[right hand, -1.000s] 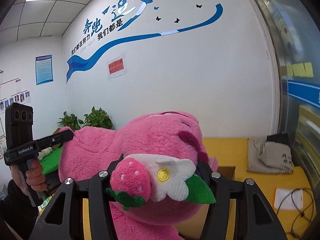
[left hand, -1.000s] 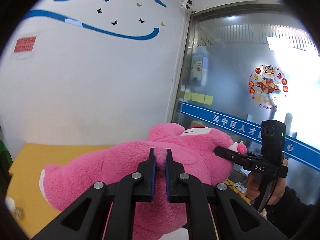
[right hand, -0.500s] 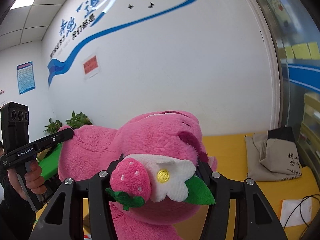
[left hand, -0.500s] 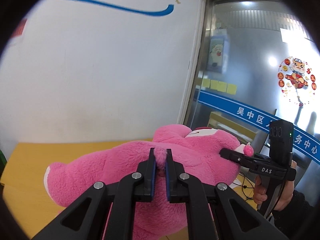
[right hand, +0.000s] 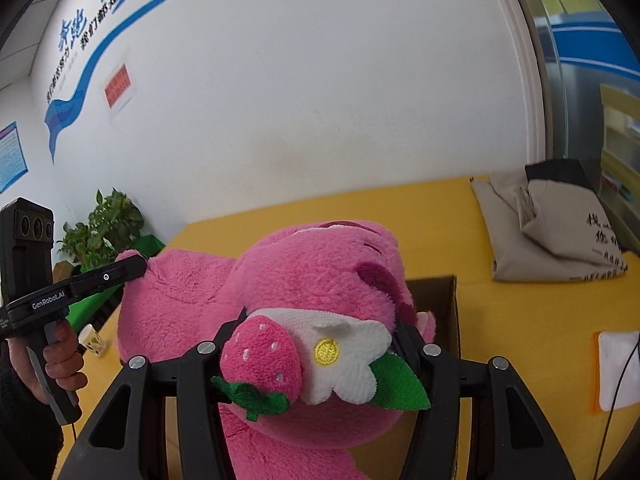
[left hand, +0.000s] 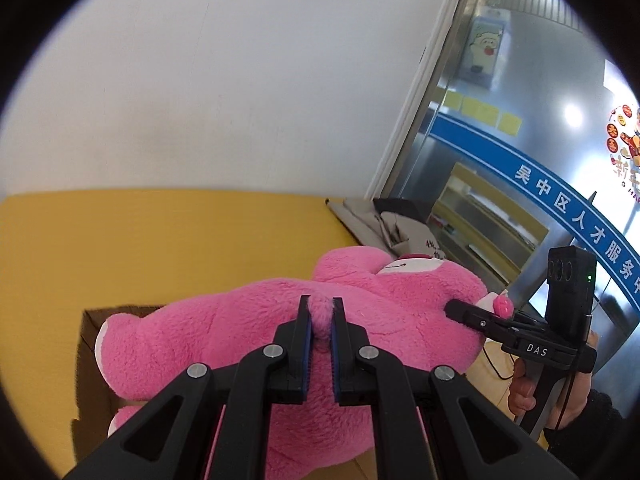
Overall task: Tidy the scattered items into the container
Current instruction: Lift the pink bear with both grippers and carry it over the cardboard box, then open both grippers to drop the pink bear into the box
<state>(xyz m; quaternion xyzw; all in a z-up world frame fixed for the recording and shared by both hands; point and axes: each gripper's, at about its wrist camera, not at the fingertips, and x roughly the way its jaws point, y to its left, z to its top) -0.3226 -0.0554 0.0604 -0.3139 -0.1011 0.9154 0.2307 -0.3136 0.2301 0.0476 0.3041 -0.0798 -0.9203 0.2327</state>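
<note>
Pinching pink plush bear fur, left gripper fingers clamped, right gripper fingers clamped on its head, cardboard box beneath on yellow worktop.

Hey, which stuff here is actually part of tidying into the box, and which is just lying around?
Part of the job:
- pink plush bear, pinched by the left gripper and held at the head by the right gripper
- cardboard box beneath it

Just lying about:
- beige tote bag
- potted plant
- white cloth
- black cable
</note>
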